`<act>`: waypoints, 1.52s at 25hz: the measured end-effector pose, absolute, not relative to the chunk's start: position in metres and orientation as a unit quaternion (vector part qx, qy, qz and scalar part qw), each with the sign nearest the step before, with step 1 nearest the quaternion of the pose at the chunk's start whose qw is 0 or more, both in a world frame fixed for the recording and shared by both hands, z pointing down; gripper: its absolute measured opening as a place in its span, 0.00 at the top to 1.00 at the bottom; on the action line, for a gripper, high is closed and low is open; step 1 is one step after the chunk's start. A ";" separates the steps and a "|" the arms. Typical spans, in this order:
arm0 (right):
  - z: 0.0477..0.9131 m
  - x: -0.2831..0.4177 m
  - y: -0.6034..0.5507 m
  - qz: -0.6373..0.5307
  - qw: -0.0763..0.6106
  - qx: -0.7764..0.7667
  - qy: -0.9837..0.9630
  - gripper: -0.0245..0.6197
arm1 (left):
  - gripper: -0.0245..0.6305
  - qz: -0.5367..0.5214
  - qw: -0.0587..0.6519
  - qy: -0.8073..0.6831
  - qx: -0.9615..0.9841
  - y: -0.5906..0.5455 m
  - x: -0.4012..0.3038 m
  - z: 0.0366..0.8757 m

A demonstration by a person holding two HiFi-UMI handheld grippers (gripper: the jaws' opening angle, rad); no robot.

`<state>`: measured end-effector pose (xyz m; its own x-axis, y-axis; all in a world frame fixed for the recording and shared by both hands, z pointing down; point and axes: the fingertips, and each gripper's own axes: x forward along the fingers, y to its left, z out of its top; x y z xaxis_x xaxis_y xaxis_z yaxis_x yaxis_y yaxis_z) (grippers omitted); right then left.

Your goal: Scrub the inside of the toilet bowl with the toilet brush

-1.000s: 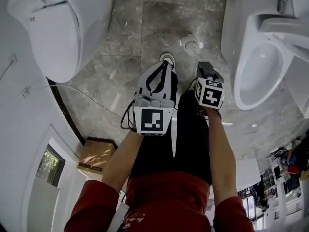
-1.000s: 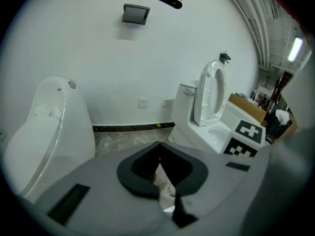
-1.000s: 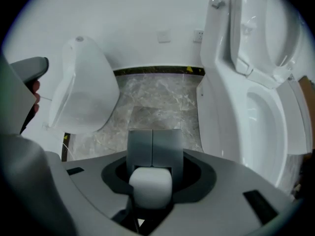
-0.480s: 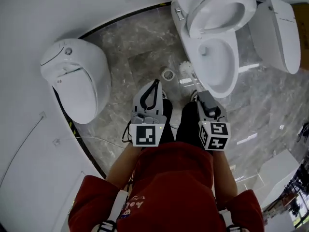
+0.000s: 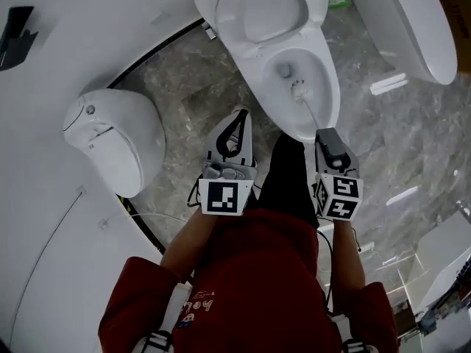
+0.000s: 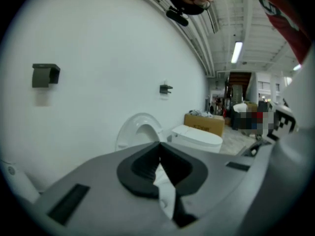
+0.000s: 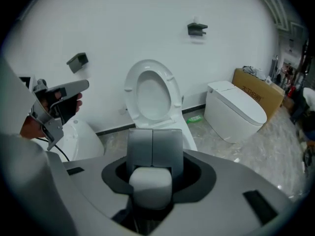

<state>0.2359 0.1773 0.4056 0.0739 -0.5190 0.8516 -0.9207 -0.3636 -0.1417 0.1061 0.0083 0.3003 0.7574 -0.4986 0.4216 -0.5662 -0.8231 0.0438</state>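
Note:
A white toilet stands just ahead of me with its seat and lid raised. The toilet brush's white head is inside the bowl, close to the drain hole. Its thin handle runs back to my right gripper, which is shut on the handle's thick white end. The right gripper view looks over that end at the toilet. My left gripper hangs over the floor left of the bowl, its jaws shut on nothing.
A second toilet with a closed lid sits by the wall at the left, and a third at the upper right. A cardboard box stands beyond it. A green object lies on the marble floor.
My view has swung round onto the open toilet. Both grippers have risen, and the brush head has gone from beside the bowl, over the floor, into the bowl.

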 end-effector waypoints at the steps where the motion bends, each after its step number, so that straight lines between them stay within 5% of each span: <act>1: 0.422 0.249 0.180 0.447 0.236 0.693 -0.514 0.71 | 0.96 0.207 0.091 -0.280 0.933 0.011 0.123 0.314; 7: 0.569 0.291 0.196 0.506 0.265 0.646 -0.506 0.71 | 0.96 0.260 0.122 -0.249 0.925 0.021 0.197 0.423; 17: 0.692 0.256 0.199 0.558 0.277 0.592 -0.511 0.71 | 0.96 0.310 0.131 -0.275 0.900 0.021 0.197 0.528; 25: 0.682 0.220 0.096 0.532 0.217 0.561 -0.596 0.71 | 0.96 0.308 0.137 -0.298 0.893 0.013 0.166 0.532; 38: 0.673 0.343 0.098 0.459 0.340 0.629 -0.528 0.71 | 0.96 0.308 0.162 -0.306 0.886 0.007 0.156 0.541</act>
